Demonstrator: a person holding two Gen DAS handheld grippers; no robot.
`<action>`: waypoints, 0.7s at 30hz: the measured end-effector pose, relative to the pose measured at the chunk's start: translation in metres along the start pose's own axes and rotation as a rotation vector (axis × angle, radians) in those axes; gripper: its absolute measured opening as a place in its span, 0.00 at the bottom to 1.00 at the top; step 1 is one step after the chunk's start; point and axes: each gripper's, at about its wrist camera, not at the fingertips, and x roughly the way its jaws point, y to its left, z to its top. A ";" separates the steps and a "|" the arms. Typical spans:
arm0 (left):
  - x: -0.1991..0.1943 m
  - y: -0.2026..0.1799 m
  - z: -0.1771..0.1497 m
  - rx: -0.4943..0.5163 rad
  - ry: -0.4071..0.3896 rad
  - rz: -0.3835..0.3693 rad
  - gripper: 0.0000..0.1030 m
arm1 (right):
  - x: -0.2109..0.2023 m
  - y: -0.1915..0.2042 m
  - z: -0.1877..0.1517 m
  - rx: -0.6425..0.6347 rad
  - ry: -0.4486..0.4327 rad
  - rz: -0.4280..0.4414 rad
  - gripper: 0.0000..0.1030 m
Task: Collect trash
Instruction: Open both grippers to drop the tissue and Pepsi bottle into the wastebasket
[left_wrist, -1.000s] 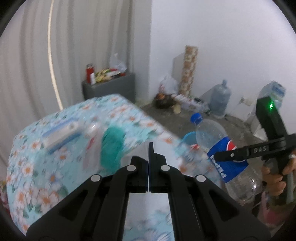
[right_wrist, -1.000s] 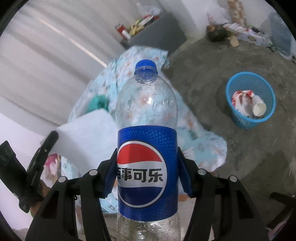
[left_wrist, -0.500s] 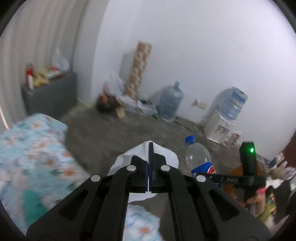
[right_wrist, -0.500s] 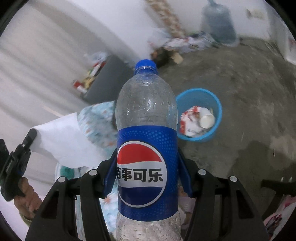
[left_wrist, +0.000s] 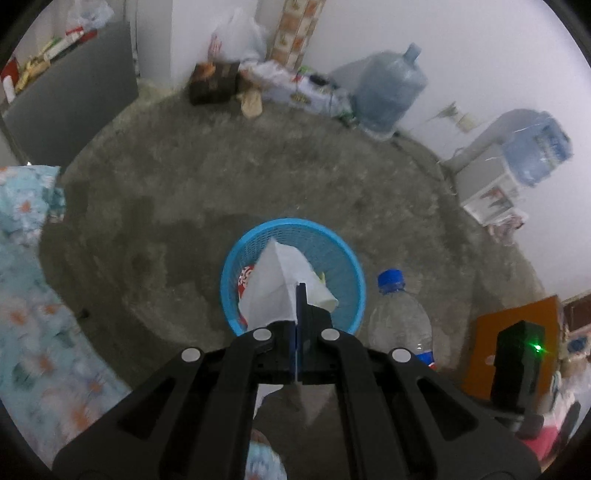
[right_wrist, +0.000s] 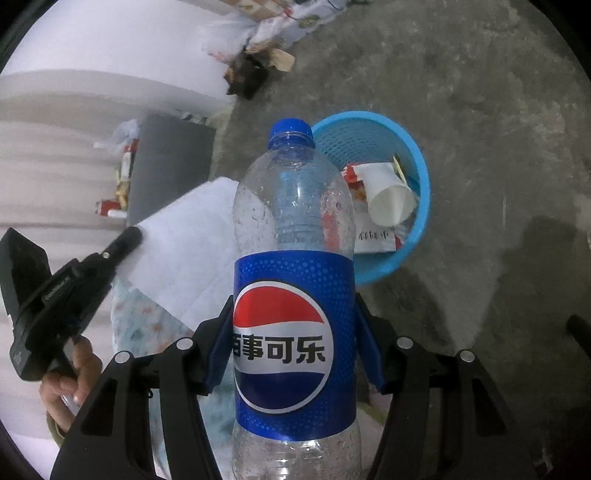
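I hold the left gripper clamped on a tissue above the basket; the right gripper is clamped on a bottle.

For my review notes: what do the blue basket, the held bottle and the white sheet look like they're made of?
Blue basket: moulded plastic, going by its glossy rim and fine lattice wall.
Bottle: clear thin plastic, see-through with droplets inside, a glossy printed blue label and a blue screw cap.
White sheet: probably tissue or soft paper; matte, creased and limp where the left gripper pinches it.
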 end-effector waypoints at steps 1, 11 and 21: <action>0.017 0.001 0.006 -0.010 0.019 0.010 0.00 | 0.011 -0.002 0.011 0.011 0.006 -0.001 0.57; 0.071 0.017 0.022 -0.155 0.053 -0.059 0.47 | 0.079 -0.014 0.058 0.009 -0.024 -0.095 0.67; -0.022 -0.004 0.012 -0.062 -0.102 -0.053 0.61 | 0.022 -0.006 0.015 0.003 -0.163 -0.085 0.67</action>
